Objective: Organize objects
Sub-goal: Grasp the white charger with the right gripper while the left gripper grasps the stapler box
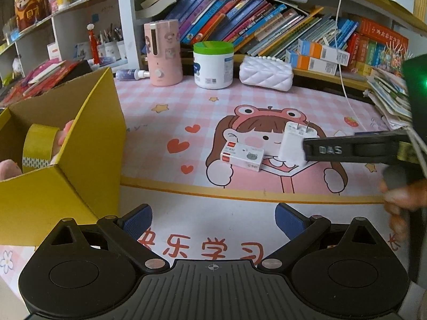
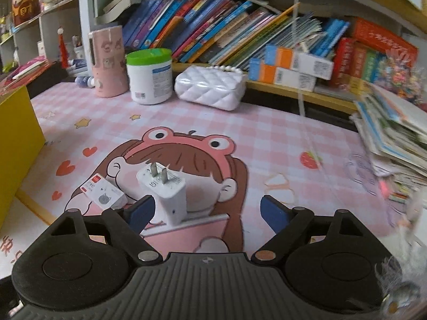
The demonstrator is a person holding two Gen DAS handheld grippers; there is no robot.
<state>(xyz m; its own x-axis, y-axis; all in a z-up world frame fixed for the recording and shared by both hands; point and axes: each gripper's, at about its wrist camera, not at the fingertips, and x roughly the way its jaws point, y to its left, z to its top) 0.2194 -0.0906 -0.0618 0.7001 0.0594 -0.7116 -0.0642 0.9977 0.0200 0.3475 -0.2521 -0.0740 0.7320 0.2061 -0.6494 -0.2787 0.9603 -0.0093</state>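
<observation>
- Both my grippers are spread apart and hold nothing: the left gripper (image 1: 213, 220) is over the near edge of the pink mat (image 1: 186, 106), the right gripper (image 2: 206, 210) is low over it.
- Just beside my right gripper's left finger (image 2: 140, 212) stands the white charger (image 2: 166, 189), prongs up.
- Touching the charger lies a small white box (image 1: 242, 156).
- At my left is the yellow box (image 1: 80, 144), with a tape roll (image 1: 37, 146) inside.
- Far behind stand a white jar (image 1: 213, 65) and a pink bottle (image 1: 163, 53).

Left gripper (image 1: 213, 220) and right gripper (image 2: 206, 210), jaws spread wide.

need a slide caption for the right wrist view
Open right gripper closing in on a white charger standing prongs-up on the pink desk mat.
</observation>
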